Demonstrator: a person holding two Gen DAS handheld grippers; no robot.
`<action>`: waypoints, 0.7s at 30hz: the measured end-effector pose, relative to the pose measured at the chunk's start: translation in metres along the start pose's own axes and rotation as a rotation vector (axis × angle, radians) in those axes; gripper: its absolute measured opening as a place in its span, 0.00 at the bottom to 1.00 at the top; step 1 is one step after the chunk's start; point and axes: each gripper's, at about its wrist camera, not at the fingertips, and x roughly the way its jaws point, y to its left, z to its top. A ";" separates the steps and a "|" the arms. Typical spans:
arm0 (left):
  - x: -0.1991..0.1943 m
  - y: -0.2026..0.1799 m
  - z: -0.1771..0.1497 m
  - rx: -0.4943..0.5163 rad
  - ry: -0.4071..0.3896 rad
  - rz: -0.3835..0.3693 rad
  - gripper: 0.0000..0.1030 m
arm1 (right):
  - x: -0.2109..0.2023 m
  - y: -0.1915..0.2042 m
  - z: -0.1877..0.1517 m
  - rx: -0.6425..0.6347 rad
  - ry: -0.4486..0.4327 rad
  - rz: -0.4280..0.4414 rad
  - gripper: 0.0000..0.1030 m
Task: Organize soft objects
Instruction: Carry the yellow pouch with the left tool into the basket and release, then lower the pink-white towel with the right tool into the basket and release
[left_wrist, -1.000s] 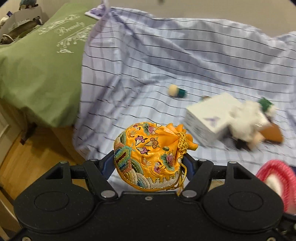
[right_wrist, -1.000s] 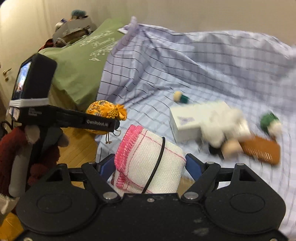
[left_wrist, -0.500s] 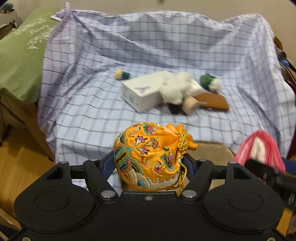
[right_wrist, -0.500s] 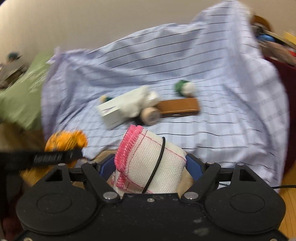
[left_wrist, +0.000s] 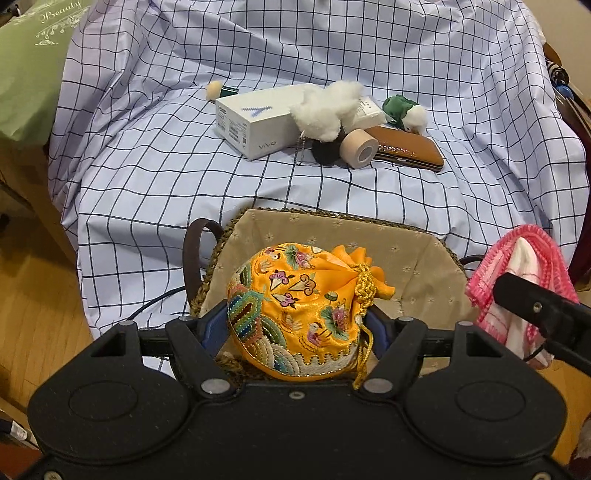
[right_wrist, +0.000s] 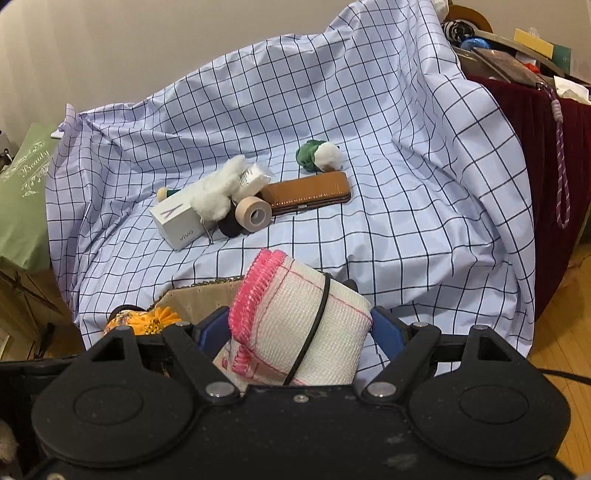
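Holding the embroidered orange drawstring pouch (left_wrist: 299, 310) clenched in the left tongs (left_wrist: 295, 332) over the lined wicker basket (left_wrist: 417, 254), and the rolled pink-edged white cloth (right_wrist: 299, 332) in the right tongs (right_wrist: 299, 336) alongside, lowering well inside before releasing.

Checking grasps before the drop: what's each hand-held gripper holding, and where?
Left hand-held gripper: orange embroidered pouch, pinched across its rounded body. Right hand-held gripper: pink-edged rolled cloth, by its sides.

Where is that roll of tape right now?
The roll of tape lies on the checked sheet in both views, between the white box and the brown case, touching the case.
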 end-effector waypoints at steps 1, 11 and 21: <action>-0.001 -0.001 -0.002 0.003 0.000 0.001 0.66 | -0.001 0.000 0.000 0.001 0.005 -0.004 0.79; -0.007 -0.004 -0.004 0.011 -0.046 0.022 0.78 | 0.003 0.001 -0.001 -0.001 0.027 -0.022 0.80; -0.010 0.005 -0.006 -0.018 -0.057 0.037 0.79 | 0.005 0.004 0.000 -0.030 0.028 -0.027 0.81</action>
